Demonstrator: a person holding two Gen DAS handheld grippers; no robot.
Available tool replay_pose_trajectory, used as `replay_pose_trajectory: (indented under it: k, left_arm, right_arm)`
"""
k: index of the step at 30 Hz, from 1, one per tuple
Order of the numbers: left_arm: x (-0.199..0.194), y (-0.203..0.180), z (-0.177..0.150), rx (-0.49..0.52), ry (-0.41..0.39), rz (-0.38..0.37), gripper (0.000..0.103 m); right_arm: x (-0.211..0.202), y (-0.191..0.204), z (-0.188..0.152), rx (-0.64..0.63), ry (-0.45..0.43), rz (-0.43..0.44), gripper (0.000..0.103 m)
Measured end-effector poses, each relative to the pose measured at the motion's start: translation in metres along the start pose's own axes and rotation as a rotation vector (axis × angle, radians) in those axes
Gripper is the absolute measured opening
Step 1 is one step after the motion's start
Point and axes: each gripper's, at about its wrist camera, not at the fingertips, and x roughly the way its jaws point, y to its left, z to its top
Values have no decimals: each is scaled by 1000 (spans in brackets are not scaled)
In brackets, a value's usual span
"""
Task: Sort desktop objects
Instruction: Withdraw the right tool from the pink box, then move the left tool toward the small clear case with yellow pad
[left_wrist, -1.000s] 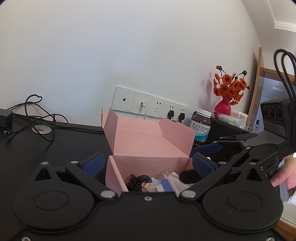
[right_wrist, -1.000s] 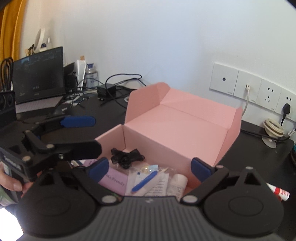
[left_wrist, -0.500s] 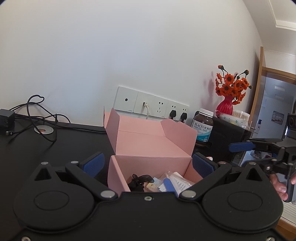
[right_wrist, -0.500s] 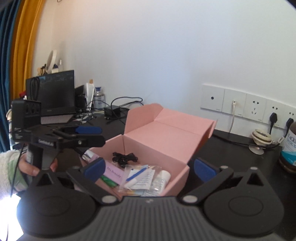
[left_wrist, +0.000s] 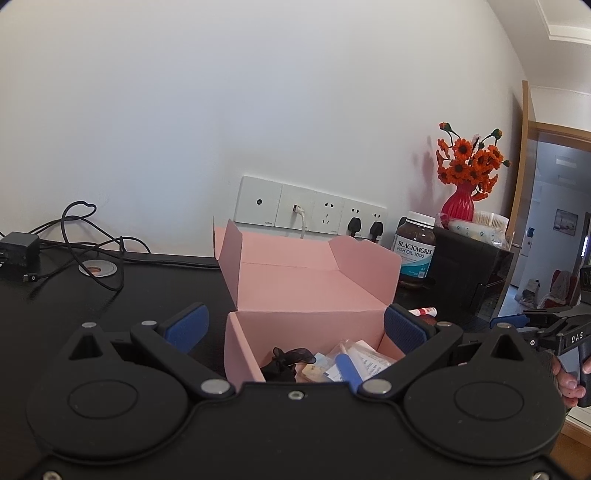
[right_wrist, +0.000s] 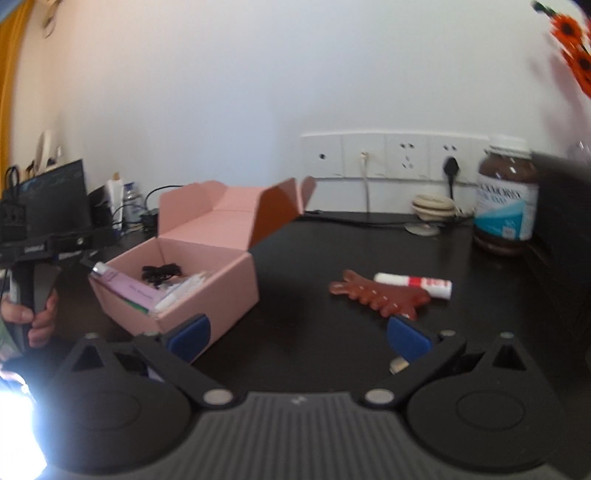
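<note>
Two items lie centre-right on black desk (right_wrist: 295, 314): rigid red-brown comb (right_wrist: 376, 295) touching light glue stick (right_wrist: 413, 284). Right gripper (right_wrist: 299, 338) wide open, empty. Comb prob. slick; grip mid-spine. Pink box (right_wrist: 207, 291) at left.

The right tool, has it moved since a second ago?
Yes. In the left wrist view the right tool has pulled away rightward from the pink box and now sits at the frame's right edge, jaws open and empty, having just opened wider.
</note>
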Motion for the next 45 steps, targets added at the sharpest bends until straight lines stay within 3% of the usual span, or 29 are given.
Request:
replay_pose_trajectory:
  k: [11, 18, 29, 36, 45]
  left_arm:
    - [-1, 1, 1, -6, -10, 58, 103]
    - [-3, -1, 1, 3, -20, 138, 103]
    - [-13, -33, 0, 159, -79, 295, 103]
    - [-31, -78, 3, 241, -93, 262, 103]
    - [-16, -157, 6, 322, -41, 103, 103]
  right_arm:
    - [-3, -9, -7, -70, 8, -25, 102]
    - [-4, -24, -10, 47, 9, 42, 102]
    - [-12, -27, -13, 68, -27, 77, 102]
    - [-12, -37, -13, 135, -27, 67, 102]
    - [-12, -46, -14, 191, -30, 50, 102]
